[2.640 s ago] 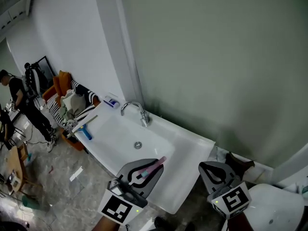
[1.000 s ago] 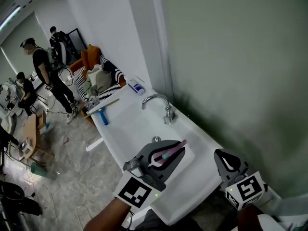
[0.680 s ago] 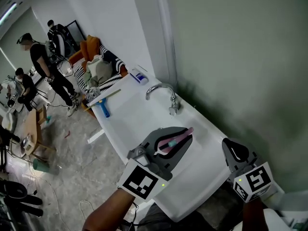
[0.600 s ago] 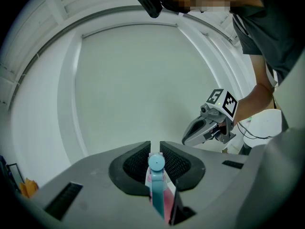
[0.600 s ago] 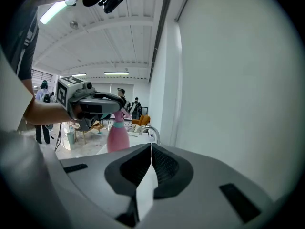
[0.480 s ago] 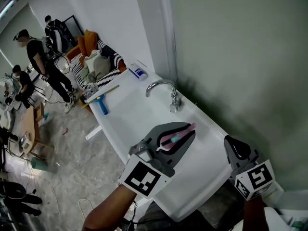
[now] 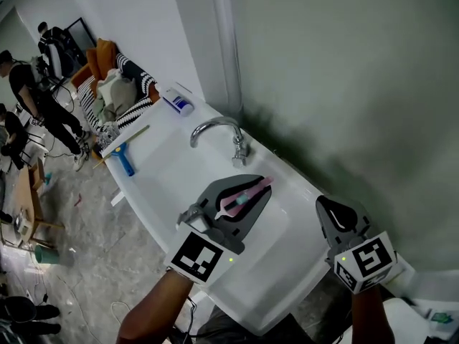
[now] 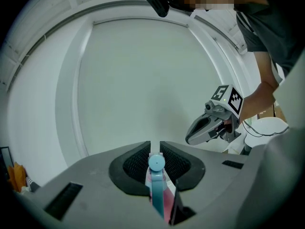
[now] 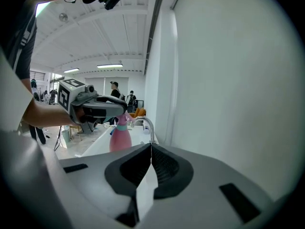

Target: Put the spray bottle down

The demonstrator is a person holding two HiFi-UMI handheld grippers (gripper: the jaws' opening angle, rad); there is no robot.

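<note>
The left gripper (image 7: 259,186) has carried the bottle (image 7: 239,200) lower over the sink (image 7: 166,172) and nearer the tap (image 7: 215,125). Its jaws are clamped on the bottle's head. In the right gripper view the pink body hangs upright beneath it, and that gripper's own casing hides the base, so I cannot tell whether it touches the basin.

The right gripper (image 7: 324,205) has also sunk. Its jaws are pressed together, and it hovers over the sink's near end, beside the left one but apart from it.

The bottle is inside the sink's outline, between the front edge and the back edge along the wall (image 7: 344,84). The tap stands just beyond it. White basin lies bare around the bottle. A squeegee (image 7: 123,160) and a tube (image 7: 177,103) lie well apart at the far end.
</note>
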